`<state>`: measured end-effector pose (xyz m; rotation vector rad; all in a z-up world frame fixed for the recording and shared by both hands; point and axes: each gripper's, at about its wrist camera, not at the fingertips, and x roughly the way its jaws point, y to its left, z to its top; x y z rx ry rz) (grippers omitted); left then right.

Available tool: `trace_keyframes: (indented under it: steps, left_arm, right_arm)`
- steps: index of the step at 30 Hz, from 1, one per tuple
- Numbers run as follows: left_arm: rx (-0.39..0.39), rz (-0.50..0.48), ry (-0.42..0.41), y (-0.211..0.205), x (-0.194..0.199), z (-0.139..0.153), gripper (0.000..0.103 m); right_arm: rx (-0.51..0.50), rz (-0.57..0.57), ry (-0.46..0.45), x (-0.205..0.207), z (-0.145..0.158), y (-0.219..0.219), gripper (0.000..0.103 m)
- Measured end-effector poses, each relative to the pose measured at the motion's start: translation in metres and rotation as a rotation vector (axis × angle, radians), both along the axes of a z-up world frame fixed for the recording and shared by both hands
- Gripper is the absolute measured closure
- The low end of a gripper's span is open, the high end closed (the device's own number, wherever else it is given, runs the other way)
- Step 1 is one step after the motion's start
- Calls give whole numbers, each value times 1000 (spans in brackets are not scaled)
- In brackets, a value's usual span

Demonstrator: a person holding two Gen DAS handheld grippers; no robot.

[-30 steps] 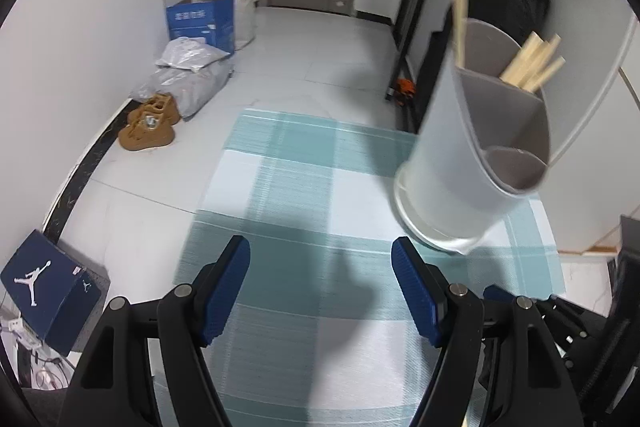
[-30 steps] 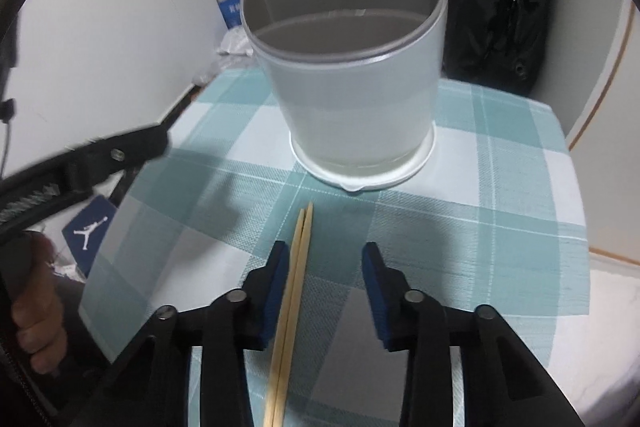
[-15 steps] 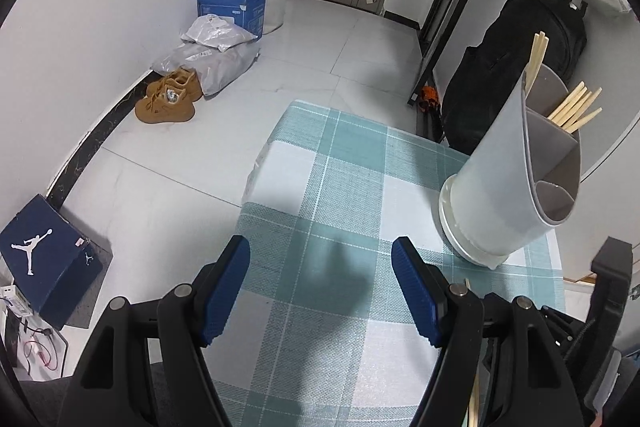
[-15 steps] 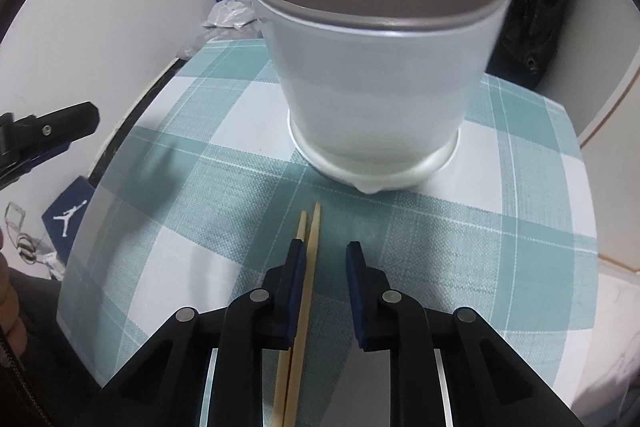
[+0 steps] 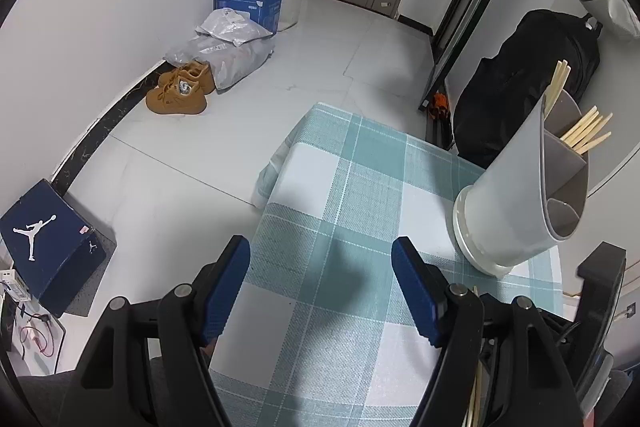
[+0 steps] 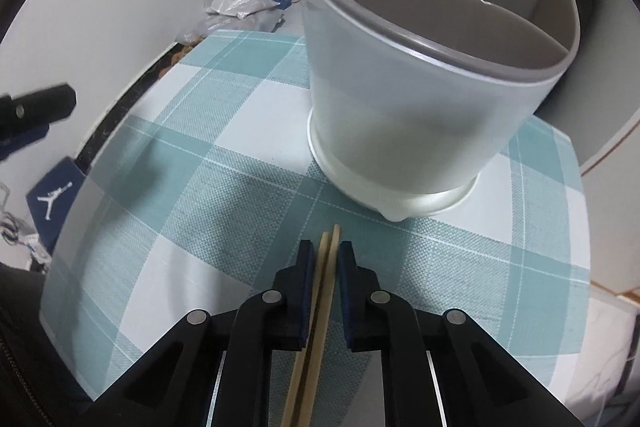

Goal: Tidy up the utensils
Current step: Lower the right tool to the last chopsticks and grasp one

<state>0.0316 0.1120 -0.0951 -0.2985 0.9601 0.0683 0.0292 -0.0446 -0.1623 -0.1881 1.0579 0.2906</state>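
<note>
While the table [image 6: 168, 163] in its teal-and-white checked cloth fills most of what I see, the big grey utensil holder [image 6: 420, 99] stands on it toward the far right, divided into compartments, with several chopsticks [image 5: 586, 135] already leaning in the far ones and the nearest one looking empty. My right claw [image 6: 325, 254] is closing on a pair of chopsticks [image 6: 326, 259] that lies on the cloth just near of the holder's base, tips pointing at it; both sticks run between the jaws, and the pads look about to meet them. My left claw [image 5: 320, 267] hangs wide apart over bare cloth, holding nothing.

To do this well, I think I should let the pads seat on both sticks together before lifting, so neither slips out or scissors, then raise them clear of the tall rim before tipping them into a compartment. Bumping the holder could shove it toward the table's edge.

Beyond the table lie pale floor tiles, a black bag [image 5: 520, 87] by the right wall, a blue carton [image 5: 250, 1], tan boots [image 5: 180, 93] and a dark shoebox [image 5: 48, 239].
</note>
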Motion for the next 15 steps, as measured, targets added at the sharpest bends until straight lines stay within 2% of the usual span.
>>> trace_keyframes:
  steps: [4,7,9,15]
  left_arm:
    - [4,-13,5,-3,1,-1,34]
    - [5,-23,9,-6,2,-1,34]
    - [7,-29,13,-7,3,-2,34]
    - [7,-26,30,-6,4,-5,34]
  right_arm:
    - [91,-26,29,3,3,-7,92]
    - [101,-38,18,1,7,-16,92]
    - [95,-30,29,1,6,-16,92]
    - [-10,-7,-5,-2,5,-1,92]
